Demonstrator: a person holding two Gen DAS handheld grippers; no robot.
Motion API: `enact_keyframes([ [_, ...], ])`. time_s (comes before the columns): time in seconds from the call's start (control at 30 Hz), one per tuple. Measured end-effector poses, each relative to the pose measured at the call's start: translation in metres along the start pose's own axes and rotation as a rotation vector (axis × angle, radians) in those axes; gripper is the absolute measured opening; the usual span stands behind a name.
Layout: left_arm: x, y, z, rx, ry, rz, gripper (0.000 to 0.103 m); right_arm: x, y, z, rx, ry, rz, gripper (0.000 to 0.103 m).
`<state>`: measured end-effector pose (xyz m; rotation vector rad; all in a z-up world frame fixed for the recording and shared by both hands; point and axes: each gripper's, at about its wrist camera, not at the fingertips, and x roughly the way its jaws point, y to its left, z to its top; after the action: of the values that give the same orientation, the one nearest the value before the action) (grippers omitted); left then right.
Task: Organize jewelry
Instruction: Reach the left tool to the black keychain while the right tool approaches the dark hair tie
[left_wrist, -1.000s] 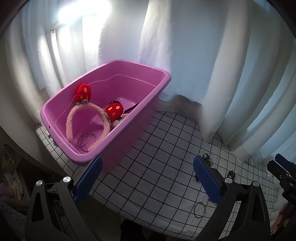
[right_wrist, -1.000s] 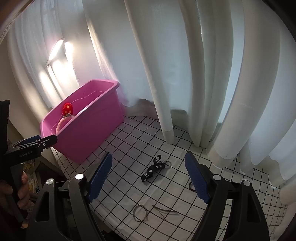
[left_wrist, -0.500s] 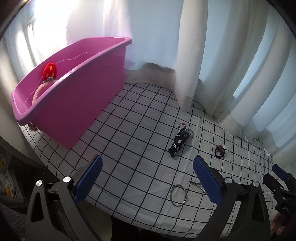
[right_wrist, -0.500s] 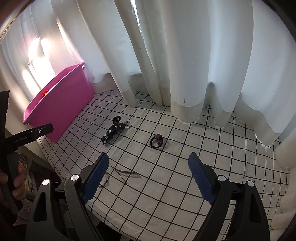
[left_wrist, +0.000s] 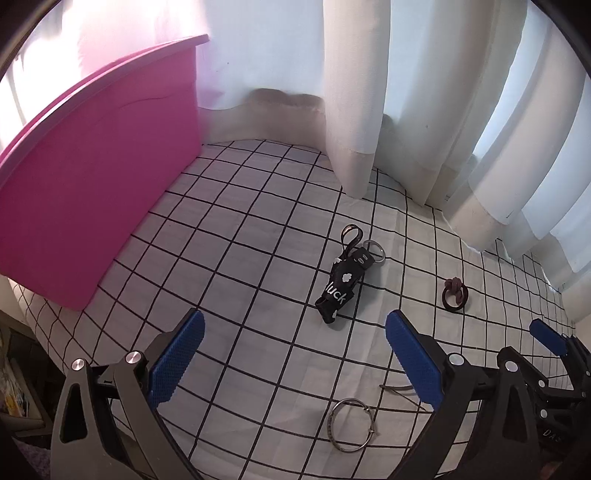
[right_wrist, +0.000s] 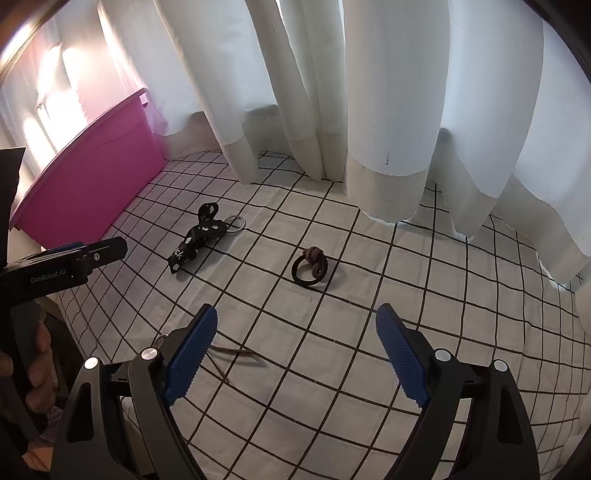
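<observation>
On the grid-checked cloth lie a black strap keychain (left_wrist: 341, 285) with a metal ring, a dark knotted hair tie (left_wrist: 455, 293), a silver bangle (left_wrist: 351, 424) and a thin hairpin (right_wrist: 232, 355). My left gripper (left_wrist: 295, 334) hovers open above the cloth, nearer me than the keychain, with the bangle below it. My right gripper (right_wrist: 297, 334) is open too, the hair tie (right_wrist: 311, 266) lying beyond its fingertips and the keychain (right_wrist: 201, 236) to the left. Nothing sits between either pair of fingers. The pink bin (left_wrist: 92, 206) stands at the left; its inside is hidden.
White curtains (right_wrist: 369, 110) hang down onto the back of the table. The table's front edge drops off at the lower left (left_wrist: 33, 332). A hand (right_wrist: 26, 373) holds the left gripper's handle at the left of the right wrist view.
Both grippers have come down and swung right, away from the pink bin toward the loose items. The bin's contents have dropped out of sight. The keychain and hair tie look larger.
</observation>
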<state>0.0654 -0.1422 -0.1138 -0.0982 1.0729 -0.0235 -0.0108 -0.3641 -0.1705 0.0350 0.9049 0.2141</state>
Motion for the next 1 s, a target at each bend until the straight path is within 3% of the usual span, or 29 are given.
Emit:
enact_keyframes([
  [0.43,0.082,-0.014,0.011,0.100,0.069,-0.062,0.097,0.065,-0.007,0.010,0.046,0.007,-0.099,0.084],
  [0.77,0.101,-0.018,0.015,0.142,0.041,-0.064,0.097,0.093,-0.001,0.017,-0.004,-0.001,-0.179,0.084],
  [1.0,0.106,-0.031,0.018,0.199,0.014,-0.037,0.097,0.104,-0.006,0.022,0.023,-0.005,-0.186,0.084],
])
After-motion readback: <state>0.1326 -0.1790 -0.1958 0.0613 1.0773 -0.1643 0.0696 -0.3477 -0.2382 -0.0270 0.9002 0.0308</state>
